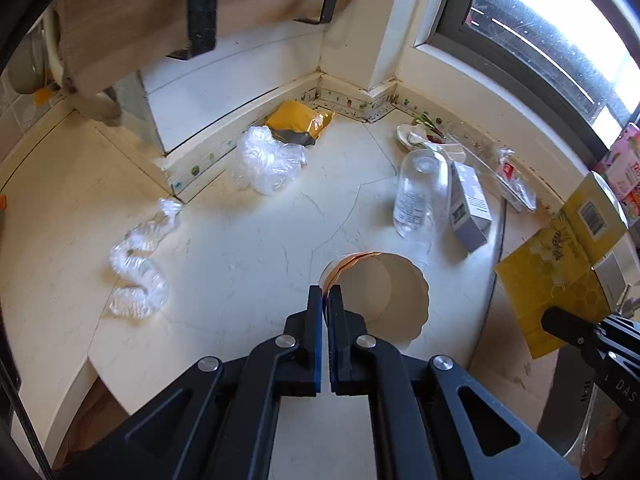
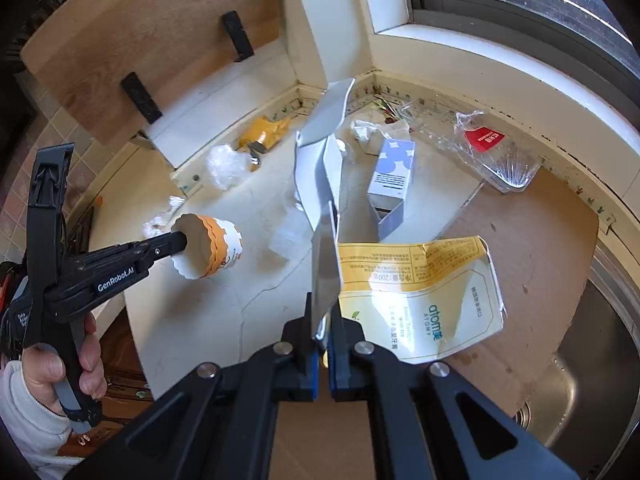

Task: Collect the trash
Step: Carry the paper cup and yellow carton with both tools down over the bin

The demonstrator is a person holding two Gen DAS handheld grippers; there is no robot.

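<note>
Pickup step, both loaded: left gripper (image 1: pixel 325 294) fingers pinch paper cup (image 1: pixel 384 292) rim; right gripper (image 2: pixel 323 316) pinches yellow box (image 2: pixel 420 300), both lifted off table (image 1: pixel 248 248). Next: find a bin, none visible. Bottle (image 1: pixel 420 192) left at 1 o'clock.

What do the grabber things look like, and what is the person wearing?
Both are black plastic tools. The right gripper has blue pads inside its jaws and round silver bolts. The left gripper has white "GenRobot.AI" lettering and a grey trigger. The person's hand comes out of a fuzzy white sleeve.
</note>
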